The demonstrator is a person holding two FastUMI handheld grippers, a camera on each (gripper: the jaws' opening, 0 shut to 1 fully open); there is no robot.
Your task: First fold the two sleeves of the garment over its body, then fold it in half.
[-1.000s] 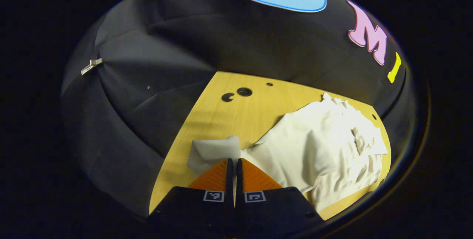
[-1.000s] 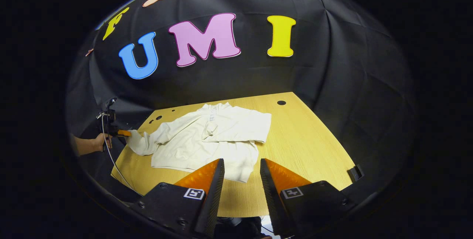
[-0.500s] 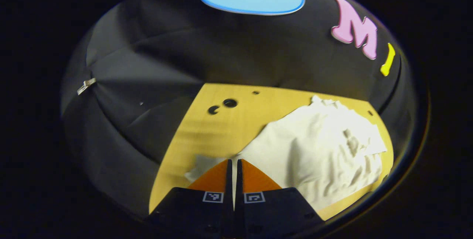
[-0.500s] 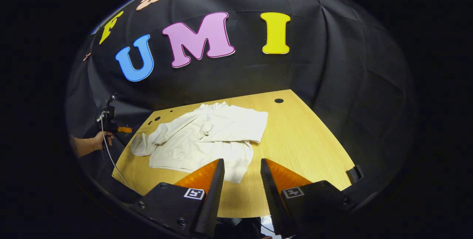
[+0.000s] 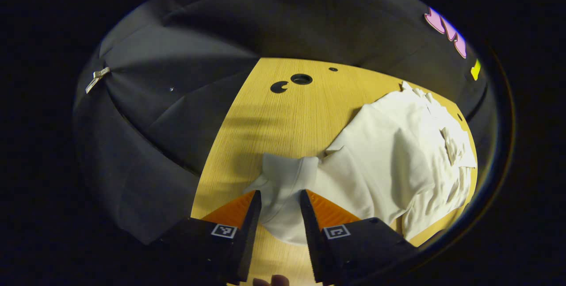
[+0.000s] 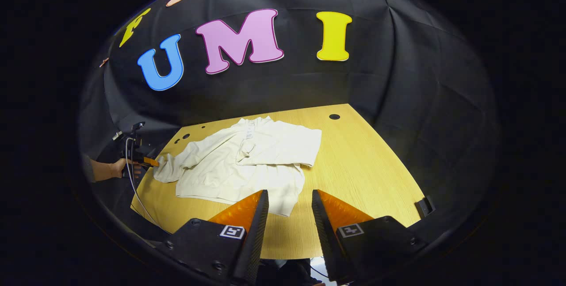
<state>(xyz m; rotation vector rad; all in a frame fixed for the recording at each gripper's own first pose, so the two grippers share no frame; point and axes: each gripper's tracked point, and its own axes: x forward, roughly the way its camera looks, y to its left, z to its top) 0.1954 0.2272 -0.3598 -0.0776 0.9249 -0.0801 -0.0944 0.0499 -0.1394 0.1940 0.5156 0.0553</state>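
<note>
Your left hand [image 6: 116, 169] reaches in from the left side of the right gripper view, off the table's left edge, holding the left gripper [image 5: 279, 197] low and level toward the garment. In the left gripper view its fingers stand parted, one on each side of the sleeve end [image 5: 283, 180], which lies bunched on the table [image 5: 283, 113] directly ahead of the tips and runs back between them. Whether either finger touches the cloth cannot be told; nothing is clamped. A fingertip shows at the bottom edge of that view.

The garment [image 6: 247, 162], a pale long-sleeved top, lies flat ahead and to the right of the left gripper, its far sleeve [image 6: 283, 146] already laid across the body. Bare wood extends ahead and to the left of the left gripper, up to three holes [image 5: 292, 82] near the table's far edge.

Your right gripper [image 6: 289, 200] hovers above the near edge of the table, fingers apart, gripping nothing. The garment's hem lies just ahead of its left finger. To its right the tabletop is open wood out to the right edge.
</note>
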